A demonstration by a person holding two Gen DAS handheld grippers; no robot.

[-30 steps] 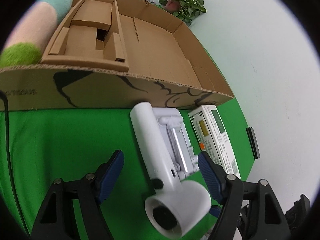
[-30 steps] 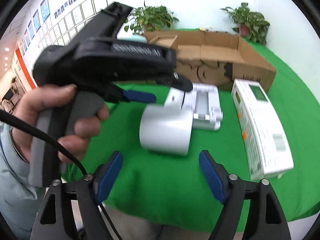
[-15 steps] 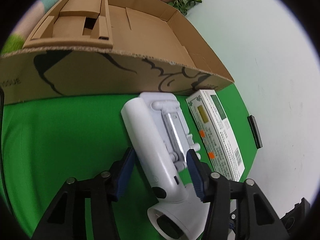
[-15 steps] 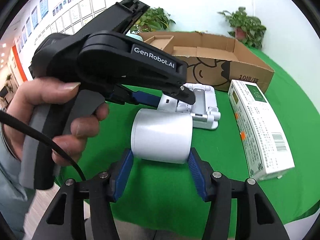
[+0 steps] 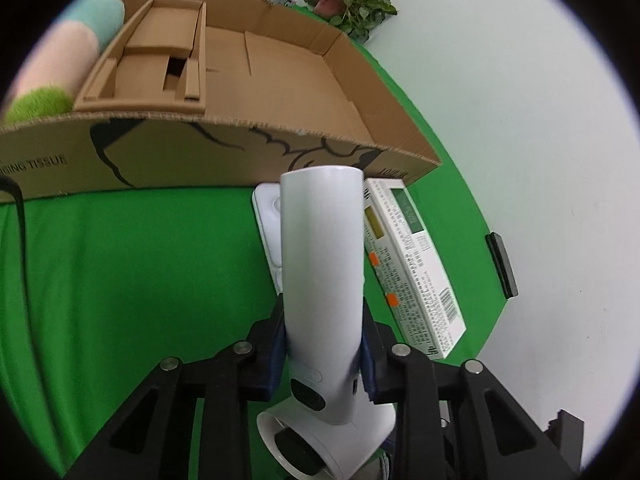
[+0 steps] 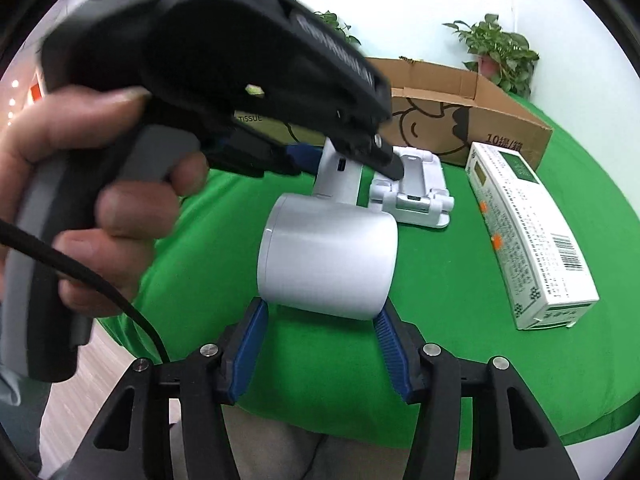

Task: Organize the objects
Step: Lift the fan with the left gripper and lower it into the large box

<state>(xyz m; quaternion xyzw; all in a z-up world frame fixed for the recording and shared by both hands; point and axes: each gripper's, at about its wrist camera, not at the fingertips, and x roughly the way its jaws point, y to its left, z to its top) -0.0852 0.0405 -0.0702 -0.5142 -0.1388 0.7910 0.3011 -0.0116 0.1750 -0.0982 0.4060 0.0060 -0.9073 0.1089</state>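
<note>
A green tablecloth (image 5: 120,264) covers the table, and at its far side sits a long, low cardboard box (image 5: 224,160), open-topped, with a folded cardboard insert (image 5: 156,56) in its left end. A pastel plush roll (image 5: 52,64) lies behind the box's left corner. In front of the box, a white printed carton (image 5: 412,264) lies flat on the cloth, its long axis running from the box toward the near edge. Beside it, a white plastic cradle (image 6: 416,188) rests just in front of the box wall.

The white handheld device (image 5: 322,264) is lifted off the cloth: its long handle points away toward the box, and its short barrel (image 6: 326,264) sits crosswise at the near end. The left gripper (image 5: 322,354) is clamped on the handle, blue pads pressed against both sides. The right gripper (image 6: 318,350) is spread about as wide as the barrel, its pads (image 6: 250,350) just at the barrel's two ends; contact cannot be told.
</note>
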